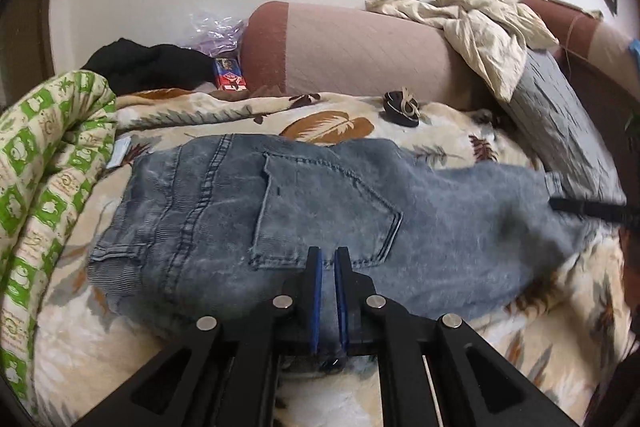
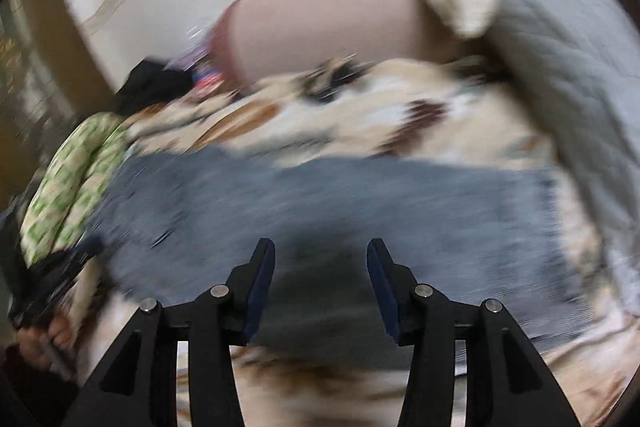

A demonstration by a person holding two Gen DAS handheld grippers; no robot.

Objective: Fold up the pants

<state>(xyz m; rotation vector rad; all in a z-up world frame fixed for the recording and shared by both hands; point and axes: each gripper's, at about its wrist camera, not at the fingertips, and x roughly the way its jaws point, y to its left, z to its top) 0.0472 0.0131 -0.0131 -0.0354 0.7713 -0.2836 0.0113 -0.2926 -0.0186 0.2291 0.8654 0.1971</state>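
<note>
Lying flat across the bed, the pants (image 1: 320,211) are blue-grey denim, back pocket (image 1: 324,211) up, waistband toward the left of the left wrist view, legs running off to the right. They look doubled over lengthwise; layers not clear.

Left gripper (image 1: 328,259): jaws nearly together, blue pads showing only a thin slit. Near edge of the denim runs into that slit lower down, but the frame does not settle whether the pads pinch it.

Right gripper (image 2: 321,253): jaws apart, nothing between them, poised over the denim (image 2: 360,203). That view is heavily motion-blurred. One black finger of it shows at the right edge of the left view, by the leg end.

Bedspread (image 1: 420,143): cream with brown and grey feather print, under the pants.

Left of the waistband: rolled green-and-cream quilt (image 1: 44,163). Beyond it a black garment (image 1: 152,67) and a small red-and-blue box (image 1: 230,75).

Behind the pants, against the white wall: pink bolster (image 1: 352,51) with rust-brown end, crumpled cream cloth (image 1: 480,23) draped on it. Grey quilted pillow (image 1: 560,123) leans at the right. Small dark object with a pale tie (image 1: 402,105) sits on the bedspread near the bolster.

A hand (image 2: 48,343) appears at the lower left of the right wrist view, blurred.
</note>
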